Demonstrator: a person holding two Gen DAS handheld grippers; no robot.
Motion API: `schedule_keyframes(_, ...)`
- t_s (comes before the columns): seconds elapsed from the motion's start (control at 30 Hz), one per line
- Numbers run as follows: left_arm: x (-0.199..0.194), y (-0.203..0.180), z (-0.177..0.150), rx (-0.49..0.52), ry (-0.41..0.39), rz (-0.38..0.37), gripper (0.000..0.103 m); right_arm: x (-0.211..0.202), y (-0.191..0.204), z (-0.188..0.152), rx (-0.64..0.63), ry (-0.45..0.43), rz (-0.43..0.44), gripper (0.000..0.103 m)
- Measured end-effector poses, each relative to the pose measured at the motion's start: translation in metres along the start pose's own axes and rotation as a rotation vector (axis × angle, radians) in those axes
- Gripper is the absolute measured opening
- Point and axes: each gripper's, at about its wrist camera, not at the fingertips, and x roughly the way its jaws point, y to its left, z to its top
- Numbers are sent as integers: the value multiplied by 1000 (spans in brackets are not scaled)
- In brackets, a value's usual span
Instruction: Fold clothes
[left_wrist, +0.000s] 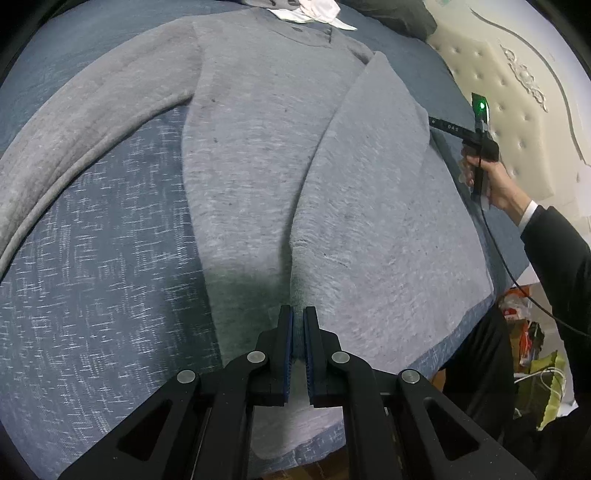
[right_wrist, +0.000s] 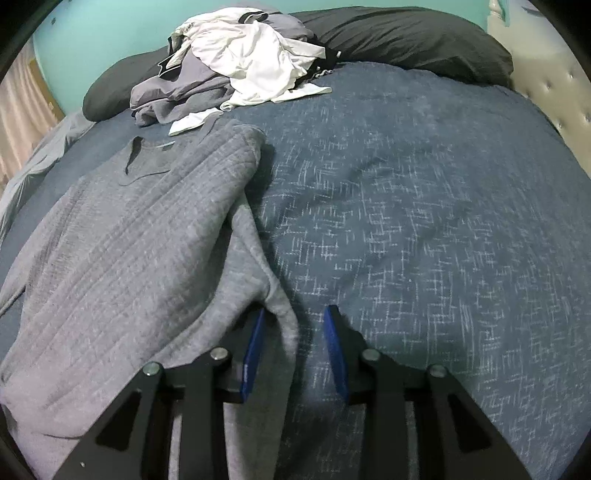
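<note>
Grey fleece sweater (left_wrist: 258, 155) lies flat on the blue bedspread (left_wrist: 92, 258); in the left wrist view one side panel is already folded in over the body, while the other sleeve still trails outward, so the fold looks about half done; the left gripper (left_wrist: 298, 325) is pressed together, pinching the hem; the right gripper (left_wrist: 439, 123) is seen from behind there. In the right wrist view the right gripper (right_wrist: 295, 332) stands spread, a fabric edge loose between its jaws; unfolded clothes (right_wrist: 240, 62) wait beyond.
</note>
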Motion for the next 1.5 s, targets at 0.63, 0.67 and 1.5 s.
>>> schedule_keyframes(0.63, 5, 21, 7, -44, 11, 14, 6, -4, -15, -8, 102, -35, -3, 2)
schedule_keyframes(0.67, 6, 22, 7, -45, 14, 14, 6, -5, -17, -9, 119, -40, 4, 2)
schedule_keyframes(1.5, 6, 22, 28, -23, 5, 14, 6, -32, -60, -8, 268, -88, 46, 24)
